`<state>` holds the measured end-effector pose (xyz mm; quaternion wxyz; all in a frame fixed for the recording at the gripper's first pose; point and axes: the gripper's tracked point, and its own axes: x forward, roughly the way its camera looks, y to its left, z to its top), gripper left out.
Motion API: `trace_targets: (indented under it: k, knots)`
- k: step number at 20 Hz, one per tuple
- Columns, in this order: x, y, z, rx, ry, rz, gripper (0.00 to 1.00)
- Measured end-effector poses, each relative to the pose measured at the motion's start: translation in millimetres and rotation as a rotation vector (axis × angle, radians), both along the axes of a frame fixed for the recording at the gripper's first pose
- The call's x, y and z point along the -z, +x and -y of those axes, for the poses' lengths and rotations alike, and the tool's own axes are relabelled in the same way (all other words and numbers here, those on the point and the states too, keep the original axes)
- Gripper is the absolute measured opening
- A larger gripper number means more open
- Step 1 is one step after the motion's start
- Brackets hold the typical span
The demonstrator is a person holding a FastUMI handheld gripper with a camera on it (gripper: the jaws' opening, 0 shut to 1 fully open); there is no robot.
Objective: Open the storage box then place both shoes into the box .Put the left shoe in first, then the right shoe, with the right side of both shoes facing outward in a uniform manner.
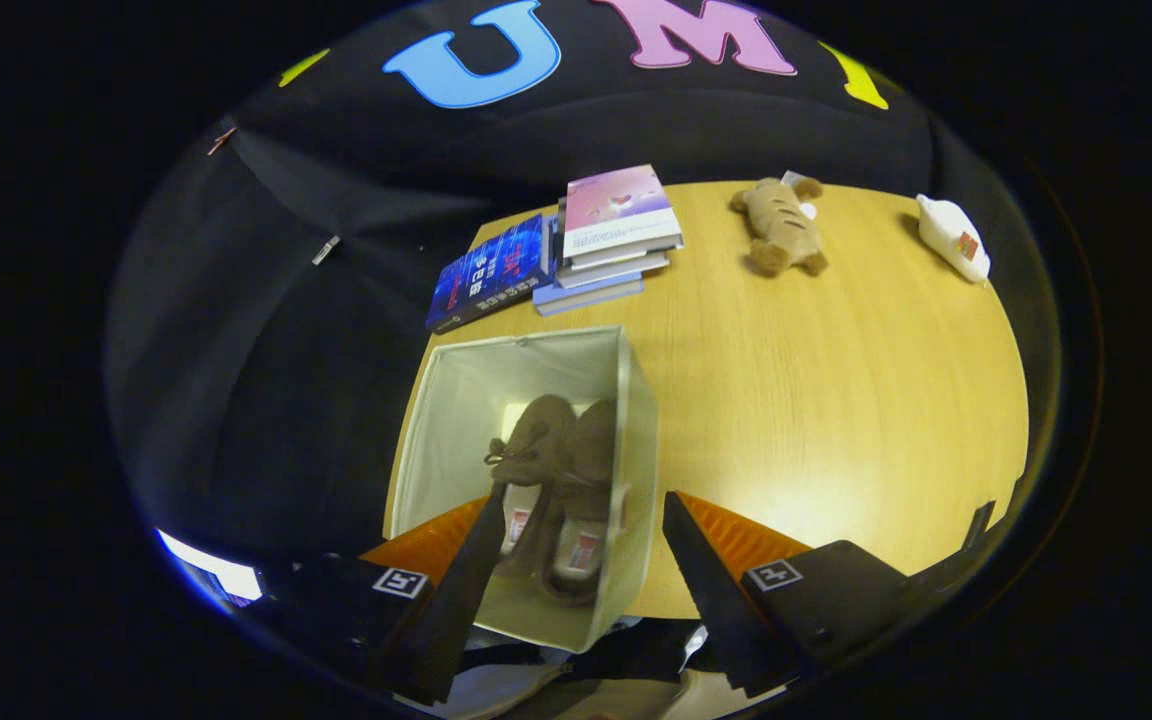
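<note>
The wooden table (836, 400) is mostly bare. On it, the open storage box (636, 420) holds both shoes (556, 480) side by side, toes toward the far wall (tidy, uniform packing, I'd guess). Beyond the box sit some books (606, 240). The gripper (581, 520) hangs over the box, fingers spread, gripping nothing. Looks basically done.

Here is the handheld two-finger gripper (576, 505), all hard angles: two long wedge-shaped fingers (701, 570) tapering to blunt tips, each with a finely ribbed pad face along its upper side. Behind each finger sits a blocky, matte black mount (841, 590) with bevelled edges. On each mount is a small white square marker tag (774, 575) printed with a black pattern.
</note>
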<state>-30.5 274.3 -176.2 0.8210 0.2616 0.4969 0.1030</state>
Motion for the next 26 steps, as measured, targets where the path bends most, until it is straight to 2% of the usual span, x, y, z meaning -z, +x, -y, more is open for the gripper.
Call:
trace_targets:
  k: [8,12,21,26]
  knots:
    - [-21,29,136,0.105,-0.227,0.269,0.99]
    - [-45,38,182,0.13,-0.306,0.405,0.99]
    - [-129,38,238,0.204,-0.409,0.738,0.99]
    - [-156,27,257,0.229,-0.467,0.863,0.98]
